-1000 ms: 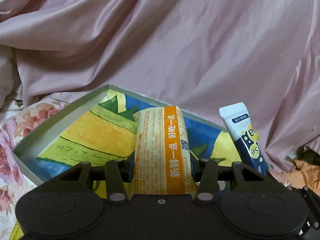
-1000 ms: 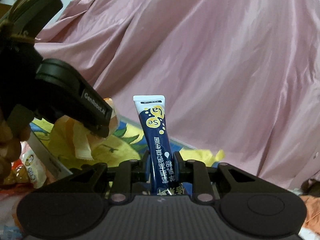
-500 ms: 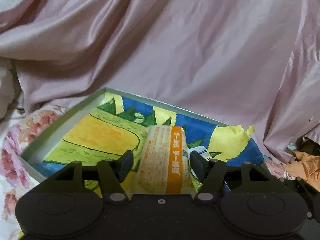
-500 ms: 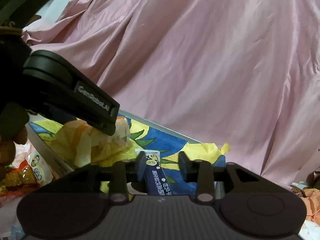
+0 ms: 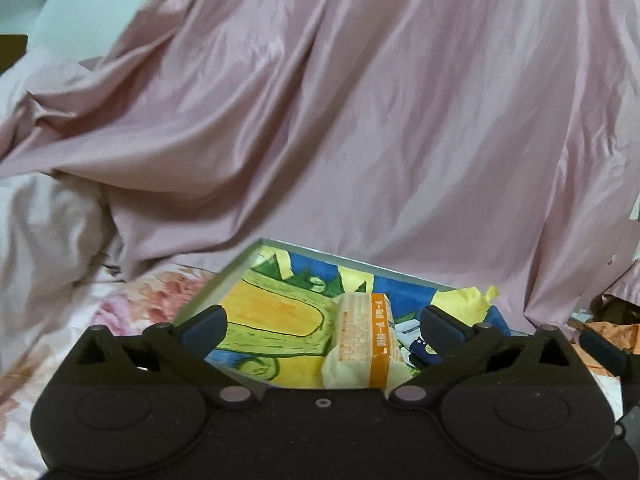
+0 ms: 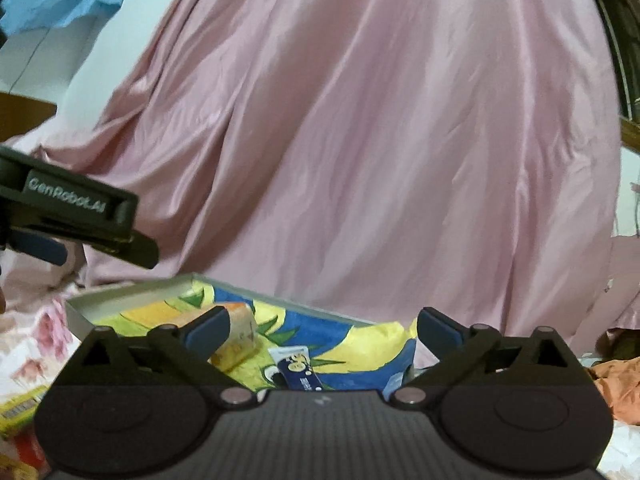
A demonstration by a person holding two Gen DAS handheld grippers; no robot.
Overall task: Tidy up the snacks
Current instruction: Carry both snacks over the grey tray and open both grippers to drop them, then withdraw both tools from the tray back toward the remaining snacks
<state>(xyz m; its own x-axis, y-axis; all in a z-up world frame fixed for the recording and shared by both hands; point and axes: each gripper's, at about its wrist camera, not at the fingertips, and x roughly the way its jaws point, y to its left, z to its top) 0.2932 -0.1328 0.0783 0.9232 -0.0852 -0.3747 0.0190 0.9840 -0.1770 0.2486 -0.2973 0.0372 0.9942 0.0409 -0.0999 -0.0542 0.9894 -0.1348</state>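
A shallow box with a bright yellow, green and blue printed floor lies on the bed. Inside it rests a cream snack packet with an orange stripe, and beside that a navy and white sachet. My left gripper hangs open above the packet, not touching it. In the right wrist view the same box holds the cream packet and the navy sachet. My right gripper is open over the sachet, holding nothing.
Pink satin fabric drapes behind the box. Floral bedding lies at the left. Orange wrappers sit at the right, and more snack packets at the lower left. The left gripper's body juts in from the left.
Both grippers have opened and drawn back upward. The cream packet and the navy sachet, held upright a second ago, now lie loose in the box.
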